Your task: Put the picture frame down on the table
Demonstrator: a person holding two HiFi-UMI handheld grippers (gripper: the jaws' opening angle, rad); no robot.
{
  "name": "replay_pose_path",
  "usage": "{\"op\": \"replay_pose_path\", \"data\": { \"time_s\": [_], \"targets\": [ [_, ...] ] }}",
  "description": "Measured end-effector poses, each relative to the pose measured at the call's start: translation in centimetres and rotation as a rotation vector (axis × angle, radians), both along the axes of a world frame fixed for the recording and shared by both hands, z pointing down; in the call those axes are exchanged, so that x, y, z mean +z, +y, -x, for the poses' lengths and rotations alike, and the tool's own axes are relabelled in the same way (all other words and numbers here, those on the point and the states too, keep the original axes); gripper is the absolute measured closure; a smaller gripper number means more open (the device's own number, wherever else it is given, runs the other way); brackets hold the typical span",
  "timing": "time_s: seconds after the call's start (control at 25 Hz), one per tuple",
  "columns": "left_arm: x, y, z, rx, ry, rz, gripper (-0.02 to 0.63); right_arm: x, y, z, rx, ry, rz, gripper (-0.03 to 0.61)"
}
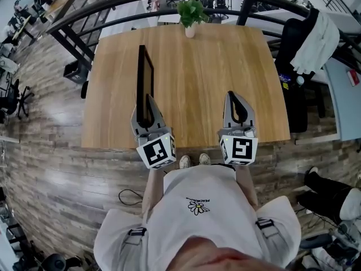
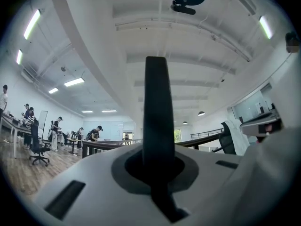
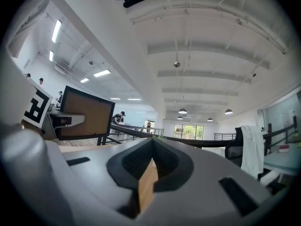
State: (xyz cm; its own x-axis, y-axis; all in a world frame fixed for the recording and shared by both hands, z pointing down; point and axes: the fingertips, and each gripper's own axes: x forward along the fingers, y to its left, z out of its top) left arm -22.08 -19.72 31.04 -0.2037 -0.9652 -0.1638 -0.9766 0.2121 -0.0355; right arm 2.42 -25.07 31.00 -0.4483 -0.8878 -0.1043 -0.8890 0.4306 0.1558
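Wooden table filled the view; over its left half the left gripper pinched the near end of a picture frame held edge-on, the right gripper pressed shut and empty near the front edge, so releasing the frame upright could have let it topple.

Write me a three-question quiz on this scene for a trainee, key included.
1. Which gripper's jaws are shut on the picture frame?
2. What stands at the far edge of the table? A) a mug B) a potted plant C) a lamp
3. True or false: the picture frame lies flat on the table.
Key: 1. The left gripper. 2. B. 3. False; it is held upright, edge-on in the head view.
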Motion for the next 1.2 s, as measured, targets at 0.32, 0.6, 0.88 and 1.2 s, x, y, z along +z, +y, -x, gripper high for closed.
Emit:
{"op": "replay_pose_path", "data": {
  "time_s": [0.32, 0.6, 0.88, 1.2],
  "targets": [
    [-0.4, -0.4, 0.2, -0.030, -0.018, -0.015, 0.591, 0.3, -0.8, -0.2, -0.008, -0.001, 0.004, 0.568],
    [-0.3, -0.8, -0.1, -0.041, -0.033, -0.005, 0.591, 0.7, -1.0, -0.5, -0.008, -0.007, 0.018, 0.568],
    [-0.8, -2.0, -1.2, -0.032, -0.172, 0.052, 0.591, 0.8, -1.4, -0.6, -0.012, -0.014, 0.025, 0.568],
    [0.4, -6.3, -3.7, 0.010, -0.596, 0.261, 0.591, 1.0, -1.5, -0.9, -0.016, 0.002, 0.034, 0.568]
  ]
}}
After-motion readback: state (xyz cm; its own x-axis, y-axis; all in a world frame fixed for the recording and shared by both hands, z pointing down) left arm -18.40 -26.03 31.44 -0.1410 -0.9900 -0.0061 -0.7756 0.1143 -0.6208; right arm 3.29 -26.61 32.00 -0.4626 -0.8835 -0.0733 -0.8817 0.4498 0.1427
